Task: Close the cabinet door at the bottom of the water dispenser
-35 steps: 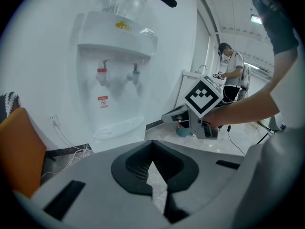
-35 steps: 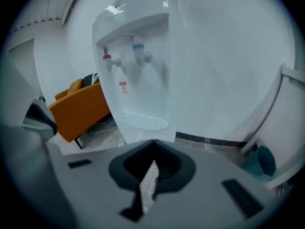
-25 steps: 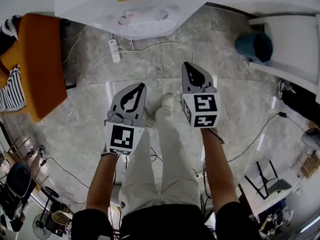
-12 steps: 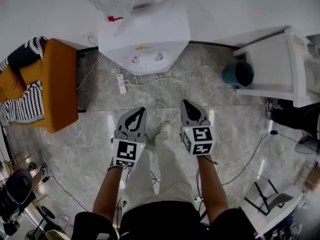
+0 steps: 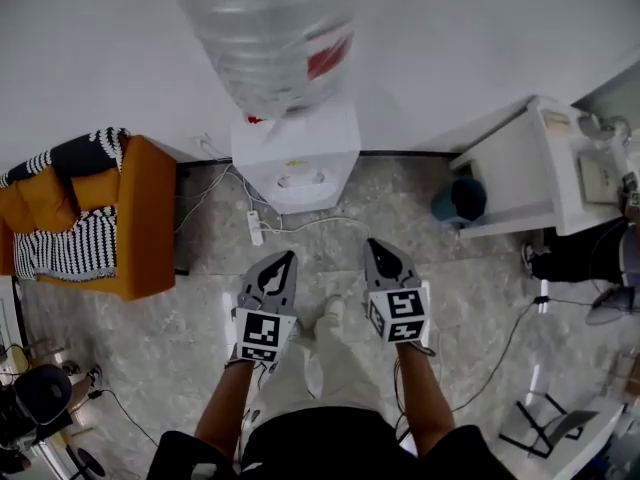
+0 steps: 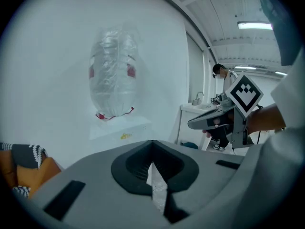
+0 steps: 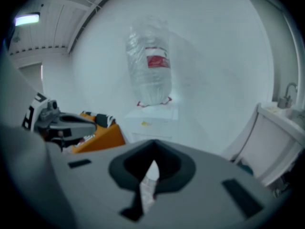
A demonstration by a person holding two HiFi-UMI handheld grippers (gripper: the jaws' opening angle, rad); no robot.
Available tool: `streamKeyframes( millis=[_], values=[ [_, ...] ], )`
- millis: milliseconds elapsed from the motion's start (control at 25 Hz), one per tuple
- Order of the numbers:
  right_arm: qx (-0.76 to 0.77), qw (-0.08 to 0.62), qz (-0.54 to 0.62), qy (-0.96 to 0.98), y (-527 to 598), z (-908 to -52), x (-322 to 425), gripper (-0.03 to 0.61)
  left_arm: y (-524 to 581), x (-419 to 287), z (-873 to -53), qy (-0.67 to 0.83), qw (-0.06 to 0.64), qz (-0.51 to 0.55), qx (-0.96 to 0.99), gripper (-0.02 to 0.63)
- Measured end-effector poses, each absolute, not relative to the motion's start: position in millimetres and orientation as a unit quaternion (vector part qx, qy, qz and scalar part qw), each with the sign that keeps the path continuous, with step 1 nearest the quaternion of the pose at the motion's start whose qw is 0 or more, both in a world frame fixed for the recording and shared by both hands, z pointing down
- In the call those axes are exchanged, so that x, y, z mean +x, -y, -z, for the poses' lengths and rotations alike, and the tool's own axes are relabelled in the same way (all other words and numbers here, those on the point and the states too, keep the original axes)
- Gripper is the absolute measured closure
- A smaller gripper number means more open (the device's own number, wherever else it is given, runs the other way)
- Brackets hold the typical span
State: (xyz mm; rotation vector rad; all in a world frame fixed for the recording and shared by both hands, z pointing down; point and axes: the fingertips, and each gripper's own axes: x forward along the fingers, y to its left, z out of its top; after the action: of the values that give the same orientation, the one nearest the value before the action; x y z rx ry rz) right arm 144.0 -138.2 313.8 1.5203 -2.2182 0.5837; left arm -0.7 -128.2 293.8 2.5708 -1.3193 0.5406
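The white water dispenser (image 5: 297, 158) stands against the wall with a clear bottle (image 5: 268, 38) on top. Its bottom cabinet door is hidden: the head view looks down on its top, and both gripper bodies cover its lower part in the gripper views. My left gripper (image 5: 280, 261) and right gripper (image 5: 380, 250) are side by side, well short of the dispenser, above the floor and the person's legs. Both are shut with nothing in them. The left gripper view shows the dispenser (image 6: 121, 130) ahead and the right gripper (image 6: 202, 123) beside it.
An orange armchair (image 5: 130, 218) with a striped throw stands left of the dispenser. A white table (image 5: 525, 173) and a teal bin (image 5: 460, 200) are to its right. A power strip (image 5: 255, 228) and cables lie on the marble floor (image 5: 170, 338) in front.
Both grippers and the head camera have risen. The dispenser now looks smaller and farther, with its bottle fully in sight. Both grippers stay shut and side by side.
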Motion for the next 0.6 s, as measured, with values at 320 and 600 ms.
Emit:
streamKeyframes(
  millis=[320, 600],
  values=[
    [0.554, 0.158, -0.166, 0.801, 129.3, -228.5, 138.0, 0.545, 124.2, -27.6, -201.3, 0.478, 0.061, -0.132, 0.866, 0.607],
    [0.556, 0.130, -0.114, 0.813, 128.8, -161.3, 120.2, 0.545, 127.8, -47.6, -144.9, 0.501, 0.048, -0.099, 0.858, 0.607]
  ],
)
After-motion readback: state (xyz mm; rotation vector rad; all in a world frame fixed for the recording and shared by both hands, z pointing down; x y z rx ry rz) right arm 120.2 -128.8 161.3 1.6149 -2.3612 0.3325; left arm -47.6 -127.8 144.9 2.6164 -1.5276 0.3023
